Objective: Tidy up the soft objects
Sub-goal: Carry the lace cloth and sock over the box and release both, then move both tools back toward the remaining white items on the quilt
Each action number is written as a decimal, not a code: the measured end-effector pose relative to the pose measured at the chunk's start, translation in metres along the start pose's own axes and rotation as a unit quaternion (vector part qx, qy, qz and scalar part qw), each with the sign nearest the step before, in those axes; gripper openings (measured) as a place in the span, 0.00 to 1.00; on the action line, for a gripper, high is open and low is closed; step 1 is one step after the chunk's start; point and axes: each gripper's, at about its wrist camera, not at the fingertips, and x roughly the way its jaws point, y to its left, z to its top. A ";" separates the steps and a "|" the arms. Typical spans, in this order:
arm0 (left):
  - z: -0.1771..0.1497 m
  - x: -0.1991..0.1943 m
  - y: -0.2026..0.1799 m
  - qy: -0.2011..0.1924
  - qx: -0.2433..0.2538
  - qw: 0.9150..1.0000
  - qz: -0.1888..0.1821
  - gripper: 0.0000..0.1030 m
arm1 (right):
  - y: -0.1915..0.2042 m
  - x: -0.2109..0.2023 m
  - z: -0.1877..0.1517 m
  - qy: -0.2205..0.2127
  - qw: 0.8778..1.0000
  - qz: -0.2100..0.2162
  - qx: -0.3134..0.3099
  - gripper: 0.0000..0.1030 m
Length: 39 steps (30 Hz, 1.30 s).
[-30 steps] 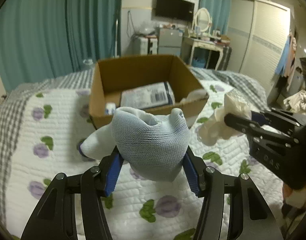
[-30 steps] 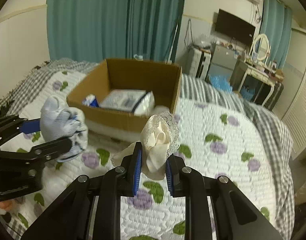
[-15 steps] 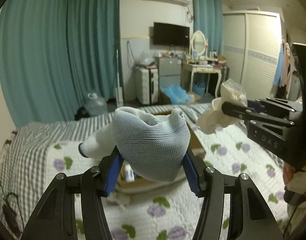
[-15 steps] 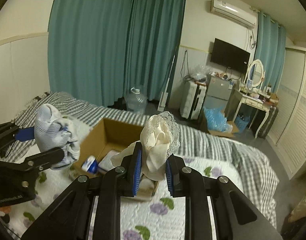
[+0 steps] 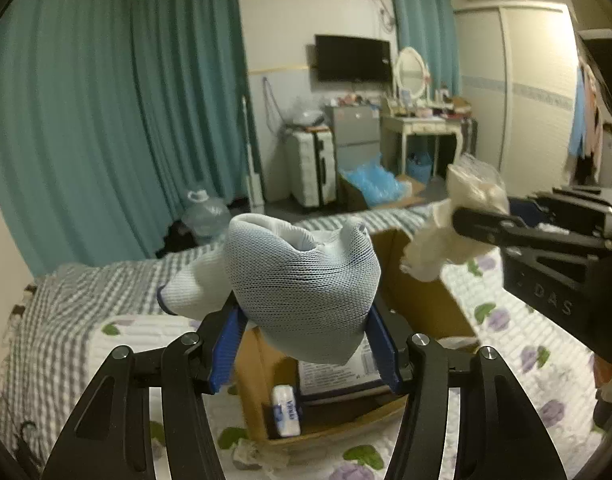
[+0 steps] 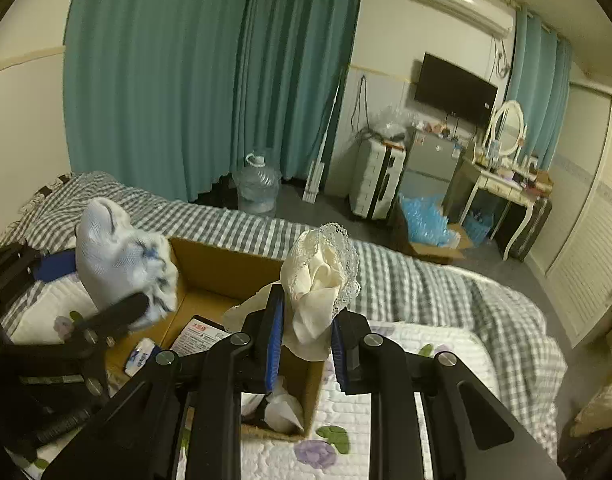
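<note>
My left gripper (image 5: 303, 344) is shut on a balled pale blue-white sock (image 5: 301, 280), also seen in the right wrist view (image 6: 117, 256). My right gripper (image 6: 306, 336) is shut on a bundled cream lace-trimmed cloth (image 6: 318, 280), which shows at the right of the left wrist view (image 5: 446, 232). Both bundles hang above the open cardboard box (image 6: 225, 276) on the bed; the box also lies under the sock in the left wrist view (image 5: 422, 296). The box holds a flat printed packet (image 6: 197, 332), a small white pack (image 5: 285, 408) and something white (image 6: 281, 408).
The box stands on a white quilt with purple flowers (image 6: 426, 344) over a grey checked blanket (image 6: 406, 276). Beyond the bed are teal curtains (image 6: 209, 80), a water jug (image 6: 257, 184), a suitcase (image 6: 378, 180), a dressing table (image 6: 502, 184) and a wardrobe (image 6: 590, 232).
Both grippers have moved forward and over the box, each keeping its bundle; the box now lies directly beneath them and its inside shows.
</note>
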 end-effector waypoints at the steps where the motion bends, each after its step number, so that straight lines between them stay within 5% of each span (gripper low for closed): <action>1: -0.004 0.008 -0.002 0.004 0.003 1.000 -0.002 0.54 | 0.001 0.010 -0.001 0.010 1.000 -0.001 -0.001 0.20; 11: -0.026 0.045 0.000 0.045 -0.016 0.999 -0.012 0.59 | -0.005 0.061 -0.016 0.041 0.998 0.020 0.036 0.20; 12: -0.026 0.046 0.000 0.045 -0.017 0.999 -0.012 0.59 | -0.006 0.062 -0.017 0.040 0.998 0.020 0.042 0.26; 14: -0.027 0.046 -0.002 0.044 -0.019 0.999 -0.009 0.67 | -0.009 0.063 -0.017 0.036 0.998 0.025 0.049 0.51; 15: -0.027 0.046 -0.002 0.045 -0.018 0.999 -0.009 0.73 | -0.011 0.060 -0.017 0.029 0.998 0.026 0.056 0.73; 16: -0.026 0.046 -0.002 0.048 -0.020 0.999 -0.007 0.75 | -0.011 0.056 -0.017 0.021 0.997 0.029 0.061 0.79; 20: -0.020 0.032 -0.001 0.021 -0.019 1.000 -0.009 0.85 | -0.018 0.032 -0.014 -0.004 0.997 0.029 0.067 0.79; 29: 0.005 -0.028 0.012 -0.040 -0.007 0.999 -0.002 0.85 | -0.025 -0.043 -0.009 -0.053 0.997 0.015 0.052 0.95; 39: 0.001 -0.122 0.036 -0.087 -0.022 0.996 0.011 0.96 | 0.000 -0.137 -0.050 -0.091 0.995 0.033 0.024 0.99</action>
